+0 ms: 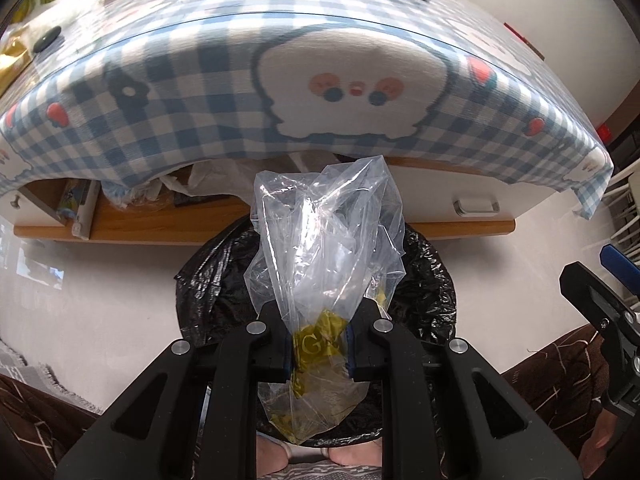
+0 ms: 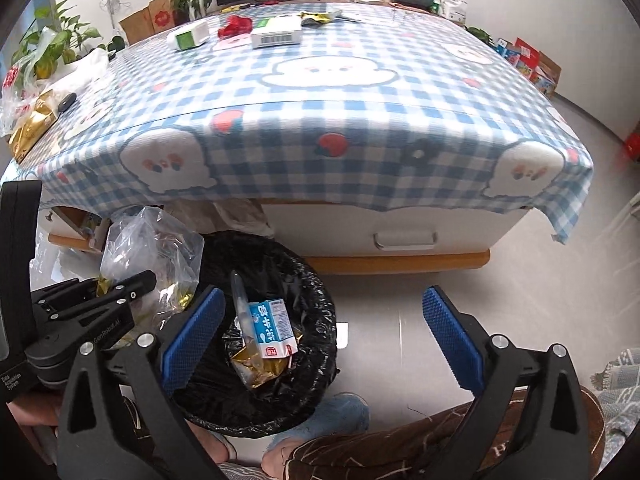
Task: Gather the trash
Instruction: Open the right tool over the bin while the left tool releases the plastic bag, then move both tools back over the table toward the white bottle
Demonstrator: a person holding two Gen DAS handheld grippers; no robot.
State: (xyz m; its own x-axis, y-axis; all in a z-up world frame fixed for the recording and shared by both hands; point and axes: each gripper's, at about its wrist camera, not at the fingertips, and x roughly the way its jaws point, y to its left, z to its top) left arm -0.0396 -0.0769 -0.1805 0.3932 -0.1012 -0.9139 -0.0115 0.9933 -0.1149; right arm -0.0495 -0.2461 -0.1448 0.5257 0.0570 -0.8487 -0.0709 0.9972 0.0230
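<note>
- Gripping a clear plastic bag, the left gripper has its fingers narrow, pads pressed on the bag's lower part where an olive-gold wrapper sits inside.
- Left wrist view: bag stands up at frame centre, directly over the black-lined trash bin in the lower middle.
- Right wrist view: same bag at centre left, held by the left gripper at the bin's left rim.
- Right gripper: fingers spread wide, nothing between them; floor and bin visible through the gap.
- Trash bin sits at lower centre of the right view, on the floor in front of the table.
- Inside the bin: a blue-and-white milk carton lying over a gold foil wrapper.
- Table carries a blue checked cloth; at the upper centre of the frame lie a white box with a barcode, a green-and-white carton and a red item.
- Gold packet at the table's left edge.
</note>
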